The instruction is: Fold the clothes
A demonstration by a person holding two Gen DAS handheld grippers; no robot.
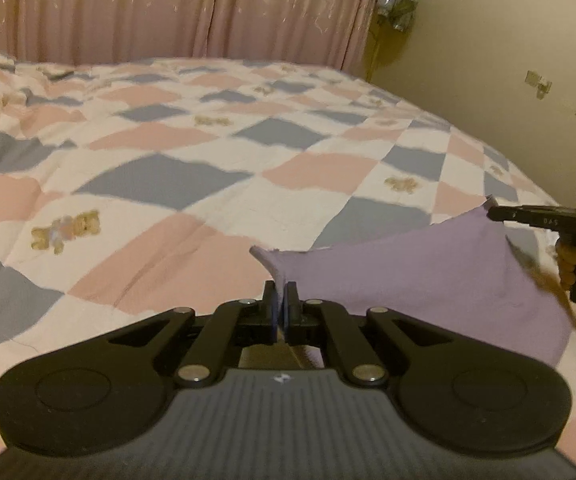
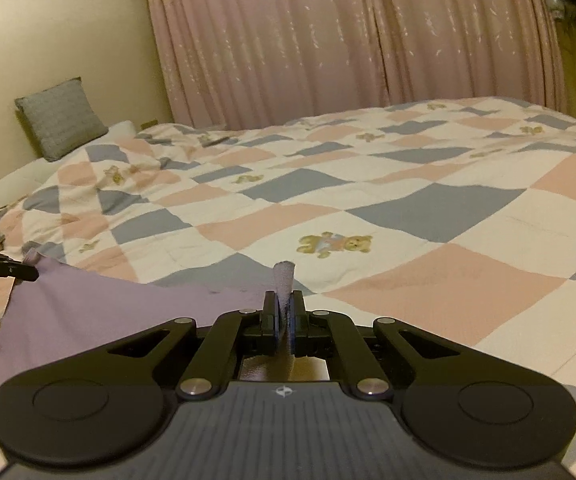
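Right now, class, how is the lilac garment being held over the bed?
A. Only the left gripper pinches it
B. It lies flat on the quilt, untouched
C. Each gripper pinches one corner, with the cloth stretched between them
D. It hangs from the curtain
C: the left gripper and the right gripper are each shut on a corner of the lilac garment, which spans between them above the checkered quilt.

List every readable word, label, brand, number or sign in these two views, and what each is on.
"DAS", faint, uncertain: on the side of the right gripper in the left wrist view.
White logo mark, no letters: on the left gripper body, same on the right.
Print on the left gripper's side in the right wrist view: too blurred.
Lilac garment, quilt, curtain: no text.
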